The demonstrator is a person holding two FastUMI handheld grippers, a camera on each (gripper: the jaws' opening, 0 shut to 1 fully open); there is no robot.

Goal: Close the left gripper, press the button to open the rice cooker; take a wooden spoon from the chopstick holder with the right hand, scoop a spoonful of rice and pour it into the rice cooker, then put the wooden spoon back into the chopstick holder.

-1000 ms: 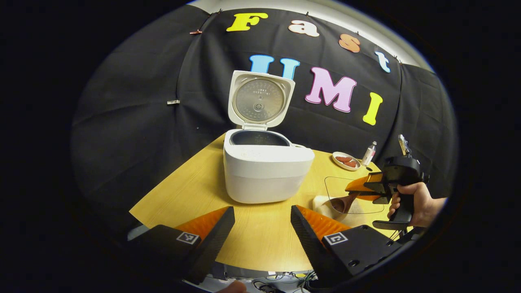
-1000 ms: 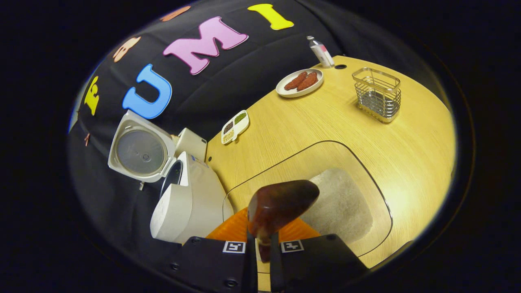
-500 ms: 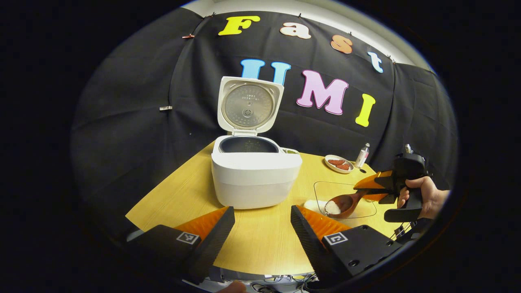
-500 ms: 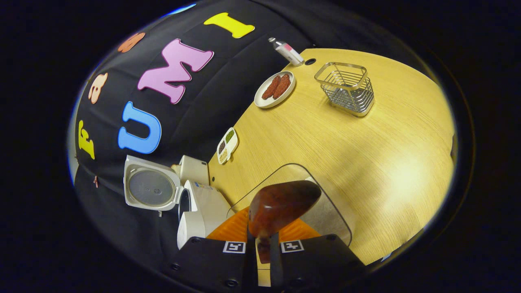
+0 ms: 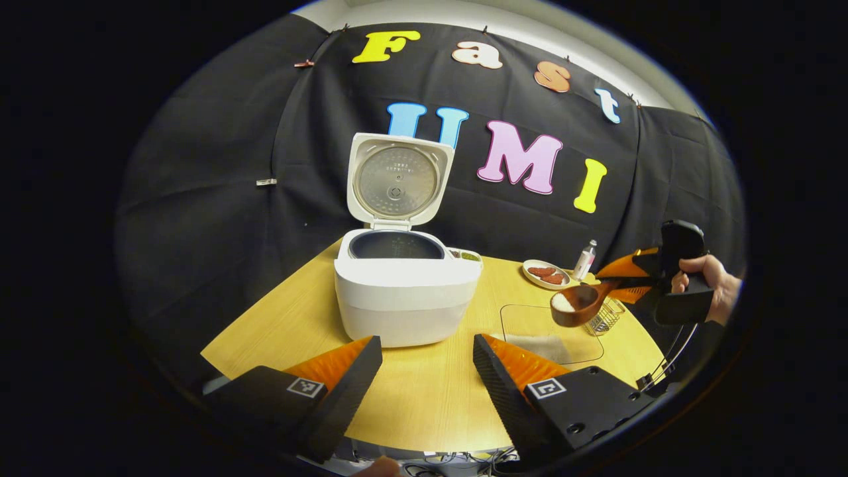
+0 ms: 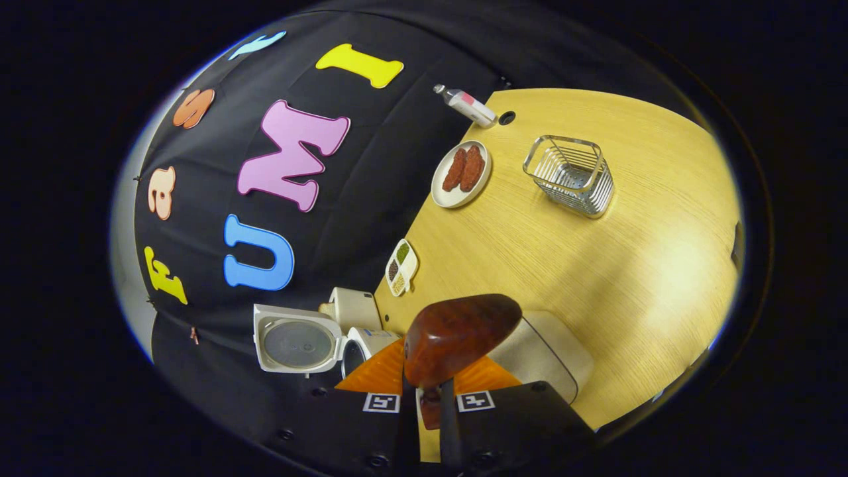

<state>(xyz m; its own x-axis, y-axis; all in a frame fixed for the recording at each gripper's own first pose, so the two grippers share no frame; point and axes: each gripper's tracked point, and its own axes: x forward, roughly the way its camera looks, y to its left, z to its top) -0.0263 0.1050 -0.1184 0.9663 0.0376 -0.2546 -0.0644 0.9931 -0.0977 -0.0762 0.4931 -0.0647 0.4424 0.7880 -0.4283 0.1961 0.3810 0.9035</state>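
Right gripper (image 5: 613, 283), clamped on the loaded spoon (image 5: 575, 303), lies right of the open cooker (image 5: 405, 291); left gripper (image 5: 427, 371) idles wide.

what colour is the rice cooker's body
White, clearest in the left gripper view: rice cooker.

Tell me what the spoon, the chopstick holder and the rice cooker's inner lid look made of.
Spoon: wood, it seems, glossy reddish-brown with mottled grain. Chopstick holder: bare shiny metal wire, an open see-through basket. Rice cooker inner lid: apparently dull grey metal, set in a smooth white shell, likely plastic.
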